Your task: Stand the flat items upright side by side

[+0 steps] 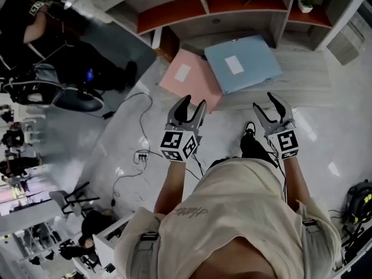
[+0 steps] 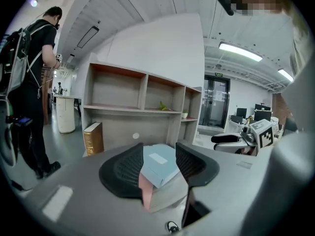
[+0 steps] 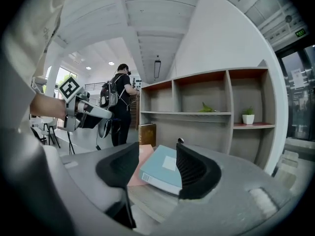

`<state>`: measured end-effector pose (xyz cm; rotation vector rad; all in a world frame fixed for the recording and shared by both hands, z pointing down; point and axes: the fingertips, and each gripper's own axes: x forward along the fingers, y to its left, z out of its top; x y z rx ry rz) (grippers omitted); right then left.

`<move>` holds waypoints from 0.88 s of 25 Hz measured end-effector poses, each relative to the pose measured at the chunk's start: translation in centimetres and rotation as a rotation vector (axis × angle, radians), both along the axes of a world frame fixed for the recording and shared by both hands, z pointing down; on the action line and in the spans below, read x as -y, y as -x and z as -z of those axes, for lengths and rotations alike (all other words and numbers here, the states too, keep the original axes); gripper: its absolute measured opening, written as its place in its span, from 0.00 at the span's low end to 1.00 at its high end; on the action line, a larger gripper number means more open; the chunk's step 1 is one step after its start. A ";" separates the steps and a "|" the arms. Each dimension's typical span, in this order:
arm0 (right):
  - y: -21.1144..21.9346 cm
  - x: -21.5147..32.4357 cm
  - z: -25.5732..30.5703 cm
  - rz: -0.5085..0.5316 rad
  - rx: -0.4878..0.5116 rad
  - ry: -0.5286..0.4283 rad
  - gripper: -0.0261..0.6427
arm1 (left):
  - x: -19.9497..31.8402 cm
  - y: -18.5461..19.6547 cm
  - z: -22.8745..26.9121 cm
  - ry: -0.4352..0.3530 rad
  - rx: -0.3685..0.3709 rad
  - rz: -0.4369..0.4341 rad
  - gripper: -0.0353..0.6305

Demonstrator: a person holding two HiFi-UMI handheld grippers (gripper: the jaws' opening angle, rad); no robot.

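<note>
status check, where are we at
Left gripper open, empty. Right gripper open, empty. Blue folder lying flat, overlapping pink folder. Nothing blocking them.

Both grippers are held out side by side ahead of the trunk, pointed toward the shelf unit [image 1: 192,7] and tipped only slightly downward. The left gripper [image 1: 195,102] [image 2: 159,146] is carried at the end of the bare left forearm [image 1: 171,185], with its marker cube [image 1: 179,145] turned upward. Its jaws are held apart and nothing is pressed between the pads. The right gripper [image 1: 263,100] [image 3: 157,149] is held well apart from it on the side away from the left, at much the same reach from the shelf unit, on the right forearm [image 1: 294,179]. Its jaws are likewise parted and no grip is made.
</note>
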<state>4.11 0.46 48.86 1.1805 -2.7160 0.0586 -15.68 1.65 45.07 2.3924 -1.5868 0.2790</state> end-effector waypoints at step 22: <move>4.1 6.9 -8.2 0.261 -0.302 0.054 0.48 | 4.7 1.4 -2.0 0.064 -0.039 0.142 0.37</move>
